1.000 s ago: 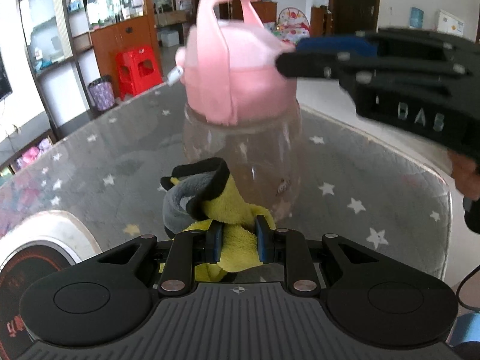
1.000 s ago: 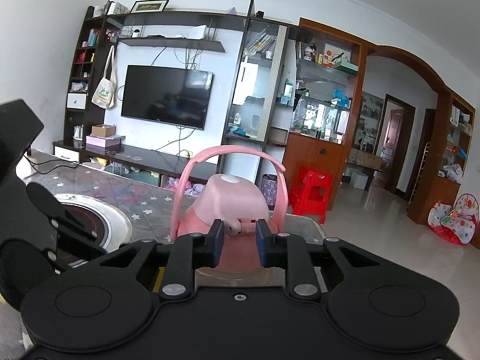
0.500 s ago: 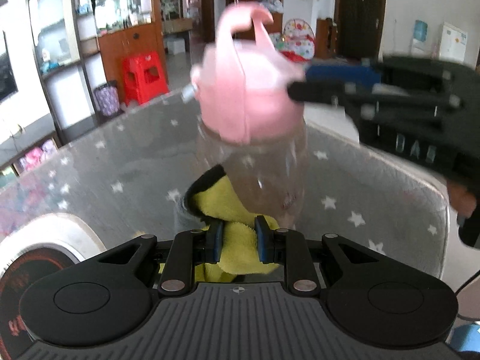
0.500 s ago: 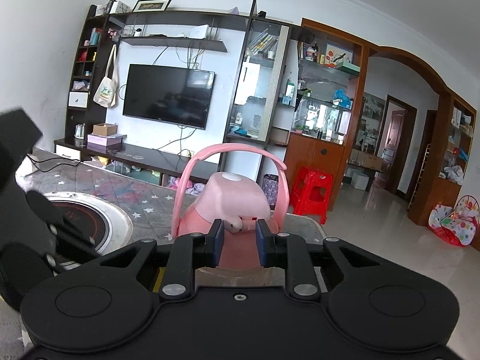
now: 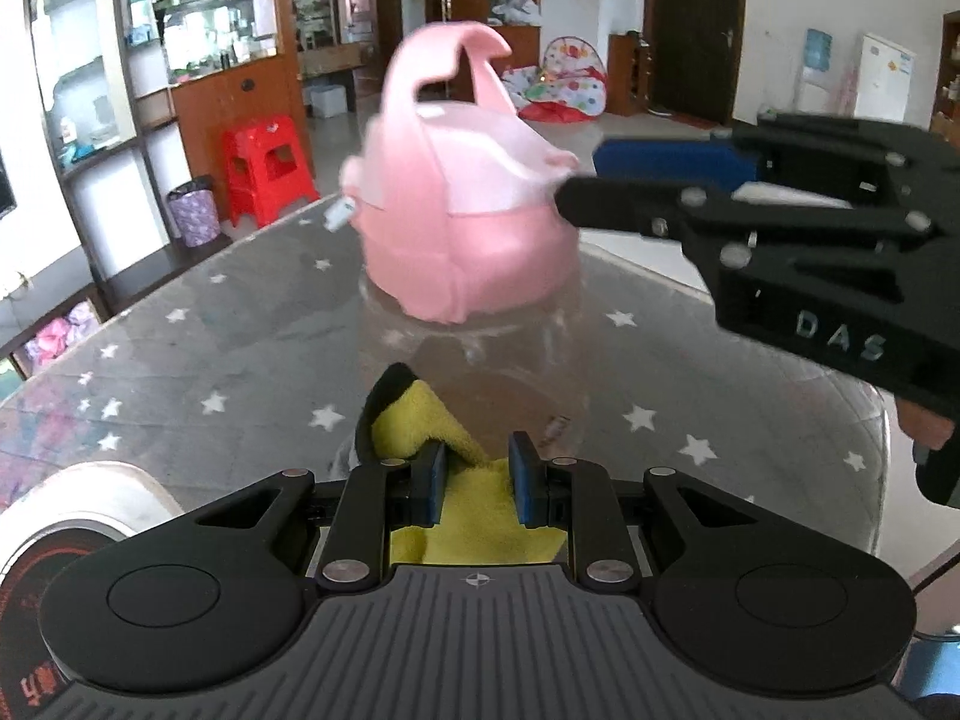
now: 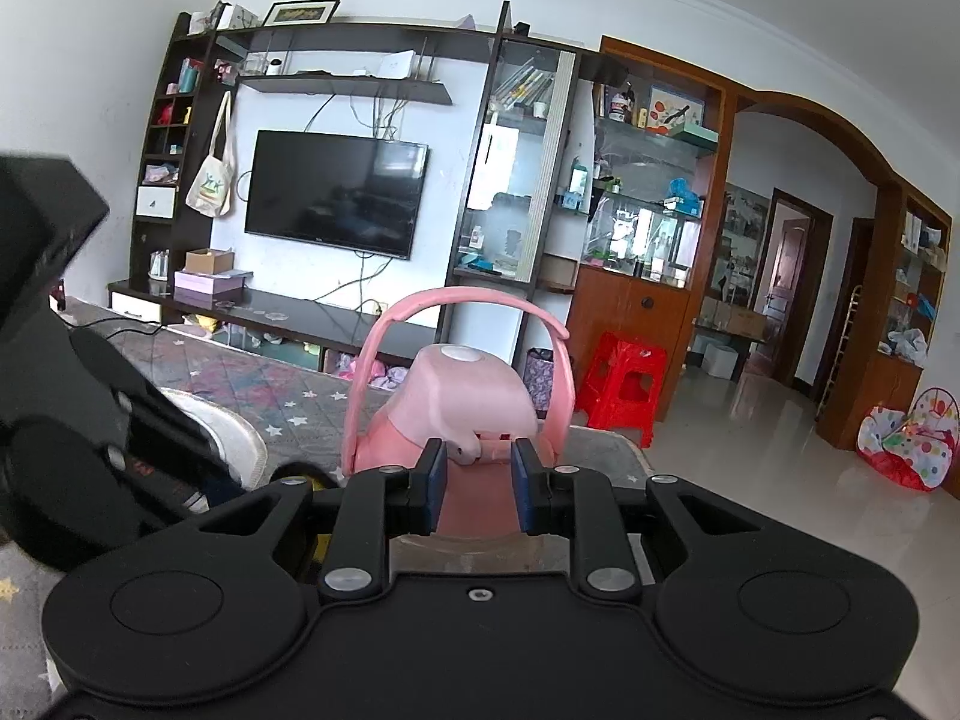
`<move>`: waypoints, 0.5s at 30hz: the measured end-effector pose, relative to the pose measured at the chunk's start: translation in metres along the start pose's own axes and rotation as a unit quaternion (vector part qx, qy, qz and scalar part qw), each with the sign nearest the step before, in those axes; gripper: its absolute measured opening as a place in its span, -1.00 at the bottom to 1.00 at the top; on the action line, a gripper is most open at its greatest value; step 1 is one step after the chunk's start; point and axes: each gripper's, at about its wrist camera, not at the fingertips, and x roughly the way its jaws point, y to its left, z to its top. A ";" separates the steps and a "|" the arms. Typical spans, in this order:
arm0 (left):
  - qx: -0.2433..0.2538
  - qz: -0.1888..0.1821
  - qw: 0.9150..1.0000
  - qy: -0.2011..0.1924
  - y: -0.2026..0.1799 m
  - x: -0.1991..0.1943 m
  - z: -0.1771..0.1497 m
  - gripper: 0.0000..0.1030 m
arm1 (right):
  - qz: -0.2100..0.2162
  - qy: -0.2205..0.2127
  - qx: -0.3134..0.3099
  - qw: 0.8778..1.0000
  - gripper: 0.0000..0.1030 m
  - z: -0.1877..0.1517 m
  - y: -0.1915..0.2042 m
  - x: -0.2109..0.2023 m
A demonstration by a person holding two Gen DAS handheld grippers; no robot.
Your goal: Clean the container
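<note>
The container is a clear bottle with a pink lid and loop handle, held above the star-patterned table. My left gripper is shut on a yellow cloth with black edge, pressed against the bottle's lower side. My right gripper is shut on the pink lid; it shows in the left wrist view at the right. The bottle's clear body is mostly hidden in the right wrist view.
A white round appliance with a red-and-black top sits on the table at the left. A red stool and a small purple bin stand on the floor beyond the table's far edge.
The bottle has come closer to my left gripper and lower in its view. The cloth now sits tight against the bottle's lower wall, with less of it showing.
</note>
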 end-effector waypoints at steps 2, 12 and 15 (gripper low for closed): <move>0.000 0.001 1.000 0.001 0.000 0.002 -0.002 -0.57 | 0.001 -0.003 0.000 1.000 -0.52 0.002 0.002 -0.003; -0.026 0.039 0.998 -0.030 0.021 -0.019 0.004 -0.60 | 0.022 -0.028 -0.010 0.999 -0.52 0.015 0.017 -0.013; -0.036 0.043 0.997 -0.048 0.025 -0.025 0.009 -0.73 | 0.024 -0.031 -0.010 0.999 -0.52 0.018 0.021 -0.014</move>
